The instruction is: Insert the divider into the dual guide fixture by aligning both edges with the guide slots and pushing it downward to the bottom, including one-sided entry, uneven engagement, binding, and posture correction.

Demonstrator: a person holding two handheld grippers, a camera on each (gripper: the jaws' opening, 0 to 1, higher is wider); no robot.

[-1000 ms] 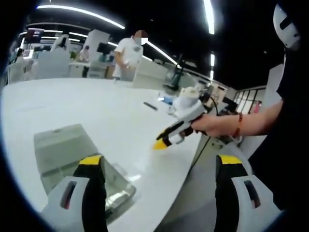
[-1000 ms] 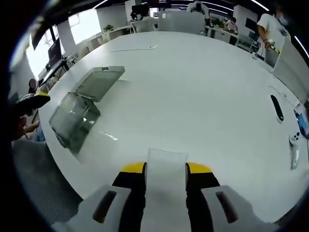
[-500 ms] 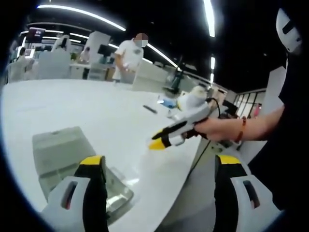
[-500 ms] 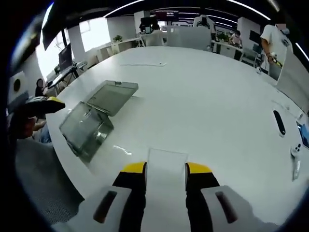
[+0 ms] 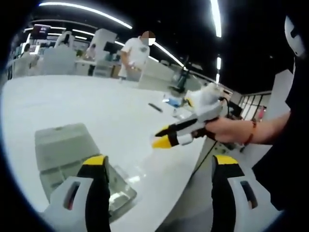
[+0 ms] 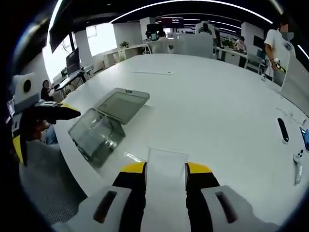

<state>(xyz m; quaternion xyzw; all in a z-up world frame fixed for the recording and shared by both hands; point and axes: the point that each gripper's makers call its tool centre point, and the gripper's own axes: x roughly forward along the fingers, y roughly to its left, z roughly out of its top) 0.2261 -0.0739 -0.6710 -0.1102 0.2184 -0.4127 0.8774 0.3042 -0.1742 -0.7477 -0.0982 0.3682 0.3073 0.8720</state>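
Observation:
A clear plastic guide fixture (image 6: 96, 135) sits near the white table's edge, with a flat clear panel (image 6: 123, 104) lying behind it. My right gripper (image 6: 166, 169) is shut on the divider (image 6: 166, 162), a translucent white sheet held upright between its yellow-tipped jaws, well short of the fixture. In the left gripper view the fixture (image 5: 72, 159) lies just beyond my left gripper (image 5: 159, 164), whose jaws stand wide open with nothing between them. The right gripper (image 5: 161, 141) comes in from the right in a hand, above the table. The left gripper (image 6: 47, 135) shows at the left edge.
The white table (image 6: 207, 96) has its edge close to the fixture. A black oblong object (image 6: 284, 130) and small items (image 6: 299, 164) lie at the far right. A person in a white shirt (image 5: 137, 53) stands beyond the table.
The right gripper has risen and come nearer to the fixture with the divider still in it. The left gripper has come further into the right gripper view and stays open.

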